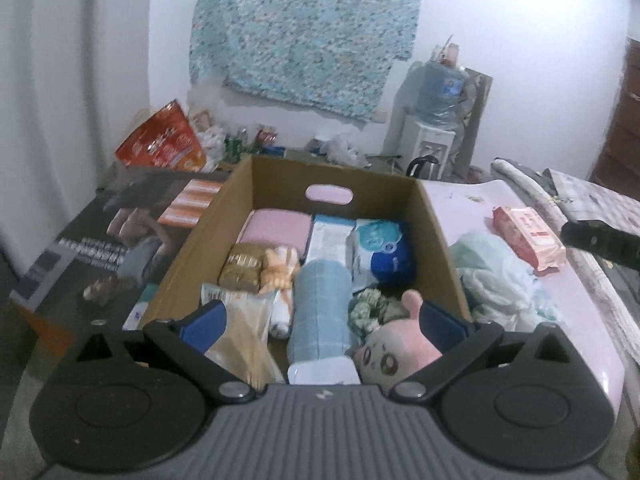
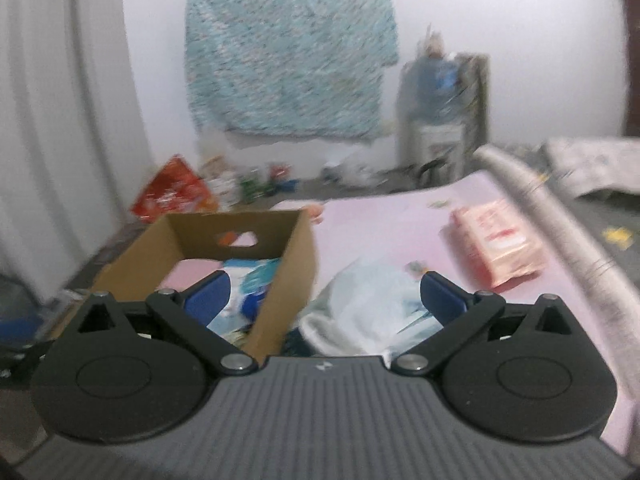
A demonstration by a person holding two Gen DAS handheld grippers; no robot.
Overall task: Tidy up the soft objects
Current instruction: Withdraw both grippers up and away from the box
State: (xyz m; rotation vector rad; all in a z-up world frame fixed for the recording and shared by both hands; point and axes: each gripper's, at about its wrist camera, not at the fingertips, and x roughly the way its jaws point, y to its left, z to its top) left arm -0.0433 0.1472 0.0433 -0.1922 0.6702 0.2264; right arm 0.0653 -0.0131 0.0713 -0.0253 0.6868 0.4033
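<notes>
A cardboard box [image 1: 434, 224] on the pink table [image 1: 460, 196] holds soft goods: a pink pad [image 1: 278, 226], a blue rolled towel [image 1: 320, 304], a blue-and-white pack [image 1: 380, 248], a gold pack [image 1: 240, 268] and a pink plush doll [image 1: 394, 350]. My left gripper [image 1: 322, 324] is open and empty above the box's near end. My right gripper [image 2: 324, 300] is open and empty, over the box's right wall [image 2: 288, 280] and a pale crumpled cloth [image 2: 372, 308]. A pink tissue pack [image 2: 496, 244] lies further right; it also shows in the left wrist view [image 1: 528, 238], as does the cloth [image 1: 496, 280].
A dark poster mat [image 1: 100, 248] lies left of the box with a small brown item [image 1: 100, 290] on it. A red bag [image 1: 160, 144] and clutter sit by the far wall. A water dispenser [image 1: 436, 120] stands at the back right. Bedding [image 2: 560, 208] borders the table's right edge.
</notes>
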